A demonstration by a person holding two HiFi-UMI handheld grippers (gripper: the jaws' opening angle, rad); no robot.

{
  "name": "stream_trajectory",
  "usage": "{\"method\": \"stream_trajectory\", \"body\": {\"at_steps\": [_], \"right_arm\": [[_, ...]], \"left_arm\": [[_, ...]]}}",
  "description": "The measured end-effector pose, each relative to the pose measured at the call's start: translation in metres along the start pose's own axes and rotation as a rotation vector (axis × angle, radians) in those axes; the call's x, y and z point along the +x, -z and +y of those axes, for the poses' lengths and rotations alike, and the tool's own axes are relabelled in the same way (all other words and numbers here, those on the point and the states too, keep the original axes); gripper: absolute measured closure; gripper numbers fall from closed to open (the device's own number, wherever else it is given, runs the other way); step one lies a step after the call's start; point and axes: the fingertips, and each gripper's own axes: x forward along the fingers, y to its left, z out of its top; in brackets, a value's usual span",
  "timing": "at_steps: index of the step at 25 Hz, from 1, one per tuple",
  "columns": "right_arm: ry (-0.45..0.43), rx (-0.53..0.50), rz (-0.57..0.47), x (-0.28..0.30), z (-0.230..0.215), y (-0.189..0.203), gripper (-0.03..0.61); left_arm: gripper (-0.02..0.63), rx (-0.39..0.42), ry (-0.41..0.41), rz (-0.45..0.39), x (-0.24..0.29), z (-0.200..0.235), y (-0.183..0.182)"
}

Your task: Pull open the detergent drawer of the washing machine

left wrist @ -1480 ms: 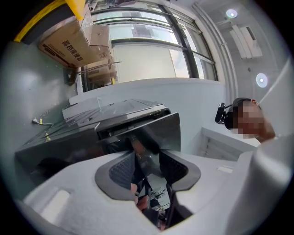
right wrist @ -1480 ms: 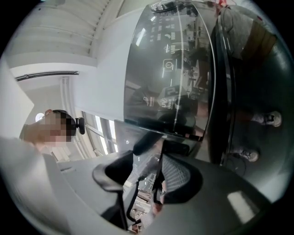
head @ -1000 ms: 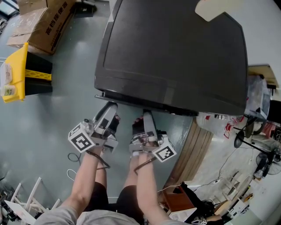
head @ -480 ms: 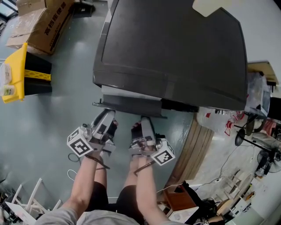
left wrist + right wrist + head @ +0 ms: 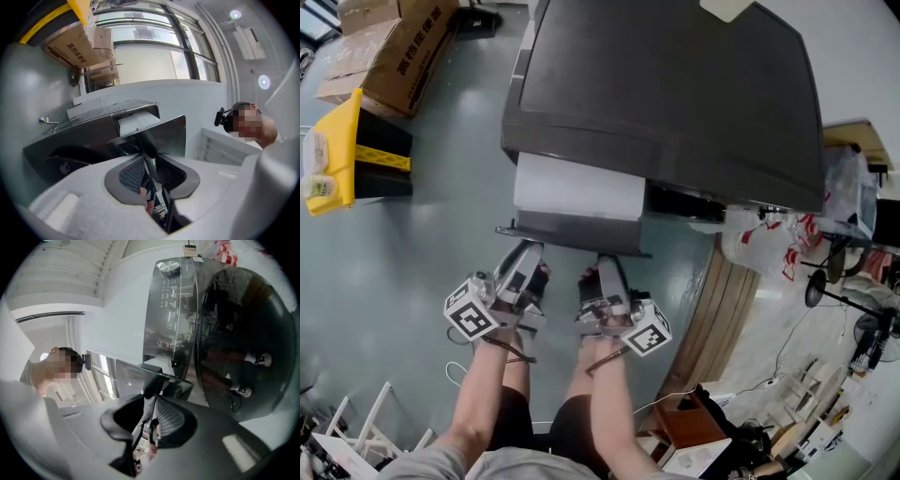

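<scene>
Fingers of your left gripper [image 5: 148, 157] are closed on the thin near edge of the detergent drawer's front panel [image 5: 166, 133]. That edge runs straight between the ribbed pads. Your right gripper [image 5: 152, 401] is clamped the same way on the same panel, a little further right. From above, the left gripper [image 5: 528, 251] and right gripper [image 5: 607, 264] sit side by side at the near face of the front panel [image 5: 572, 232], both about equally close to it.

The detergent drawer [image 5: 578, 187] stands partway out of the washing machine [image 5: 675, 84], at its left front corner. Its white top shows between the panel and the machine's dark lid. Its long axis runs near to far, so the drawer lies directly beyond your fingertips. My judgement is that any further pull has to come straight back toward you, with both sides kept even so it does not skew.

From above, the panel's lip covers the actual pinch points. The drawer's far end is hidden under the lid, so I cannot tell how much travel is left. The white top is too washed out to show any compartments. Further right, the door glass [image 5: 243, 333] shows mostly reflections.
</scene>
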Motion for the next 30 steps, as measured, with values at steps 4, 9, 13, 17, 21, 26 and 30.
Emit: {"method": "stream_trajectory", "body": {"at_steps": [4,9,13,17,21,26,30], "right_arm": [[-0.003,0.008,0.002,-0.014,0.006,0.006,0.492],[-0.008,0.023,-0.001,-0.029,0.017,0.016,0.492],[-0.01,0.018,0.005,-0.033,0.017,0.019,0.492],[-0.007,0.024,0.002,-0.035,0.015,0.021,0.492],[-0.007,0.02,0.004,-0.038,0.016,0.023,0.492],[-0.015,0.01,0.007,-0.043,0.02,0.026,0.492],[-0.008,0.024,-0.004,-0.045,0.022,0.029,0.492]], "left_arm": [[0.533,0.001,-0.004,0.004,-0.013,-0.005,0.009],[0.535,-0.014,0.001,-0.006,-0.03,-0.015,0.015],[0.54,-0.015,0.0,-0.006,-0.035,-0.014,0.018],[0.545,-0.021,-0.005,-0.007,-0.037,-0.011,0.019],[0.551,-0.019,0.0,-0.005,-0.039,-0.011,0.021],[0.557,-0.012,-0.008,0.002,-0.045,-0.012,0.024],[0.566,-0.022,-0.017,-0.003,-0.048,-0.013,0.025]]}}
